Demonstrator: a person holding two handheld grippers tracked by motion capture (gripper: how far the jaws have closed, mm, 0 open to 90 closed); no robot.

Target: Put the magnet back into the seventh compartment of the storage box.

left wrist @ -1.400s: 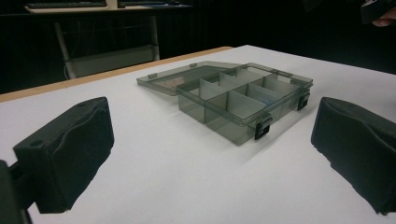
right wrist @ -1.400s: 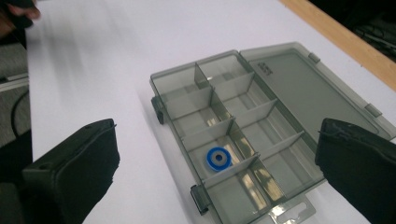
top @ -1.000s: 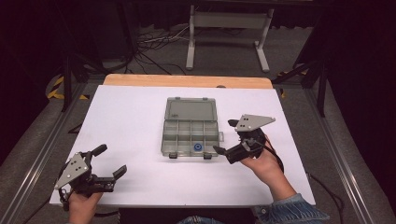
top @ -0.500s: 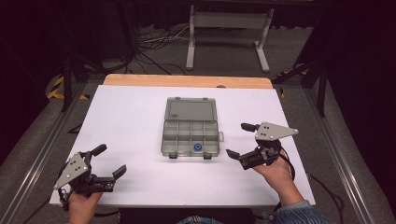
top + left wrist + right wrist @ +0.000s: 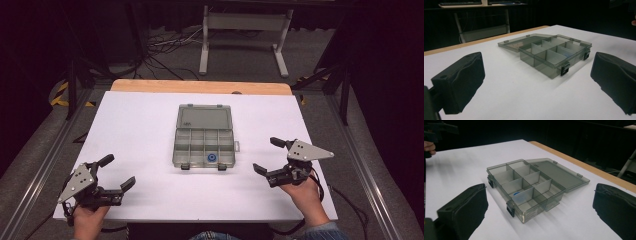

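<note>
A smoky grey compartment box lies near the middle of the white tabletop, its lid swung fully back and lying flat on the far side, away from the person. The tray part is split into two rows of small compartments, and a small blue round piece sits in one of the near-row compartments, toward the right end as the high view shows it. Two dark latches hang at the box's near edge. The left claw is held low over the near left corner of the tabletop, well apart from the box; its jaws stand wide open and hold nothing, and its own camera sees the box between and beyond them. The right claw sits near the right edge of the tabletop, closer to the box but clear of it, its jaws likewise spread wide and empty, pointing toward the box's right end. In the right gripper view the blue piece shows through the clear walls, and the box lies between the two black jaws without touching either.
</note>
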